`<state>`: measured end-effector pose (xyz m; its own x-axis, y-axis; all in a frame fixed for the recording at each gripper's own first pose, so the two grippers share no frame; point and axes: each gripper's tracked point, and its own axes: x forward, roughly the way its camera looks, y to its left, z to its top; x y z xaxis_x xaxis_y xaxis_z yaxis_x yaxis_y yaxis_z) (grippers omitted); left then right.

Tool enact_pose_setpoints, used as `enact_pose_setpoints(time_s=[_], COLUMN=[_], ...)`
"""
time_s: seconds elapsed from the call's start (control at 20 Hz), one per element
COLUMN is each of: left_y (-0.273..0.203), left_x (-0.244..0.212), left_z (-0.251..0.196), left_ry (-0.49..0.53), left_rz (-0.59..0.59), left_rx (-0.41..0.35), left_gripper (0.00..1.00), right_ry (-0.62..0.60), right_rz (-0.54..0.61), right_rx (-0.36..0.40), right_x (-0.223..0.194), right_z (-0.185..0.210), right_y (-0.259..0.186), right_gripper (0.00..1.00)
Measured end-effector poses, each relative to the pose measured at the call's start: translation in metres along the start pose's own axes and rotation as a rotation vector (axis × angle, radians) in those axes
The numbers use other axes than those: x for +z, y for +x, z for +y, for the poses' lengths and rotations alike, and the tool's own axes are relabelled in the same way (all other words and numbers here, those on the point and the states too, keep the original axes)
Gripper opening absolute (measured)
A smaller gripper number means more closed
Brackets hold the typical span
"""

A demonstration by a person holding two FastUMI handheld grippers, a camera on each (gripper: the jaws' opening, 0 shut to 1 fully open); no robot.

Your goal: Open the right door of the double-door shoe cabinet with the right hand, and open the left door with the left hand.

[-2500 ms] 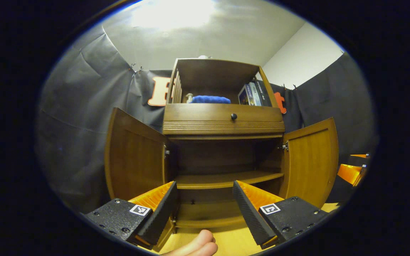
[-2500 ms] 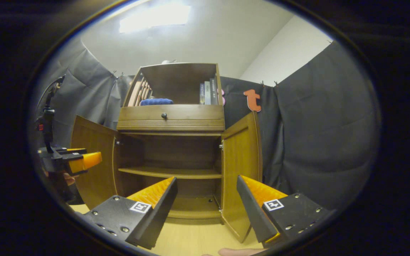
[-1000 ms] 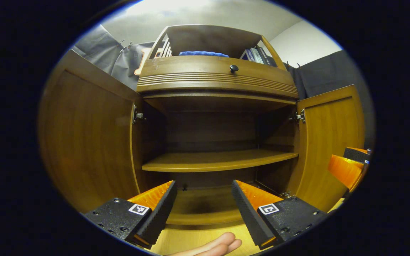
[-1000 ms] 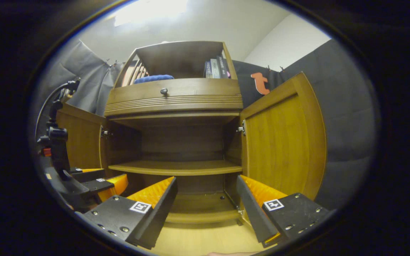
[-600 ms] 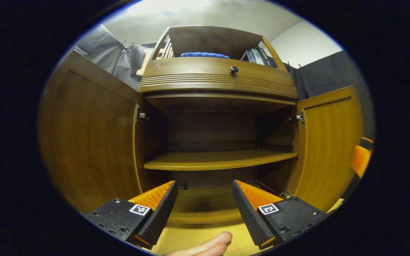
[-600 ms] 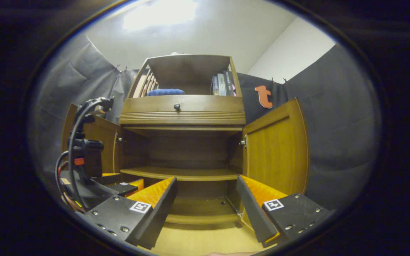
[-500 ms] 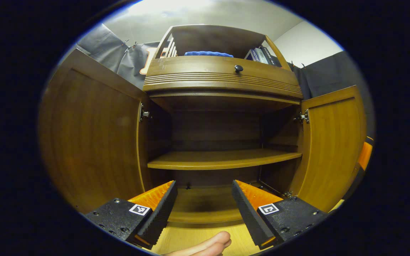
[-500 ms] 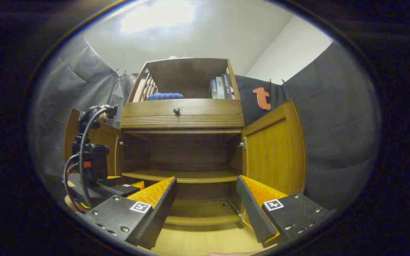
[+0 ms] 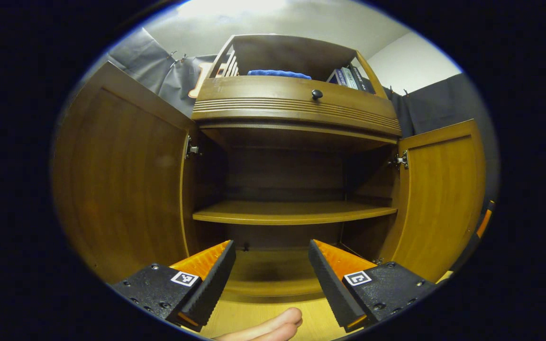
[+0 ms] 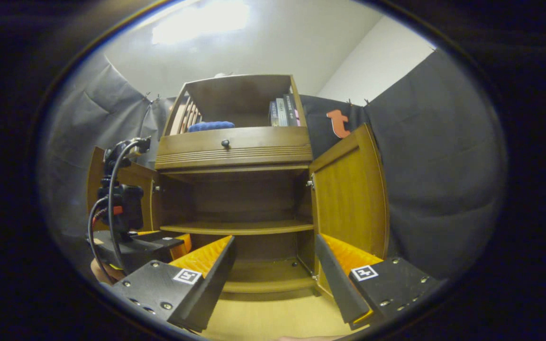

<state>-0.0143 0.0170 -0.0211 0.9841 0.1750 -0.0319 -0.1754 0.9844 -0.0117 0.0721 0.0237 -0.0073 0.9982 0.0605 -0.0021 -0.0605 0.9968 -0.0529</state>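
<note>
Shoe cabinet [image 9: 296,102] stands straight ahead in both views, on a light wood floor [image 10: 268,317]. Left gripper [image 9: 270,258] is nearest in the left gripper view, level, pointed into the lower compartment, jaws wide apart and holding nothing; a person's fingers [image 9: 268,327] show just under it. Right gripper [image 10: 275,253] in the right gripper view is likewise level, jaws wide apart and empty, with the left gripper [image 10: 159,244] and its cable off to its left, near the left door. Left door [image 9: 121,184] is swung fully out; right door [image 10: 351,194] is swung out too. Lower compartment: one shelf [image 9: 292,213], bare, bottom board bare. Above it a drawer front with a dark knob [image 9: 317,94]. Top open shelf holds a blue cloth [image 9: 277,73] and upright books [image 10: 283,112].
</note>
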Motion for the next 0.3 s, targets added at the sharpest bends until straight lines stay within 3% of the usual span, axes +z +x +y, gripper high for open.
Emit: enact_pose_setpoints(time_s=[0.15, 0.3], left_y=[-0.01, -0.019], left_x=[0.0, 0.008], left_z=[-0.009, -0.015], left_ry=[-0.007, 0.005], left_rz=[0.003, -0.029], left_rx=[-0.018, -0.026], left_gripper=[0.93, 0.96], right_ry=[0.01, 0.028], right_rz=[0.026, 0.045], right_rx=[0.013, 0.0], right_x=[-0.01, -0.018], right_z=[-0.009, -0.022], right_y=[0.002, 0.005], right_gripper=[1.0, 0.99])
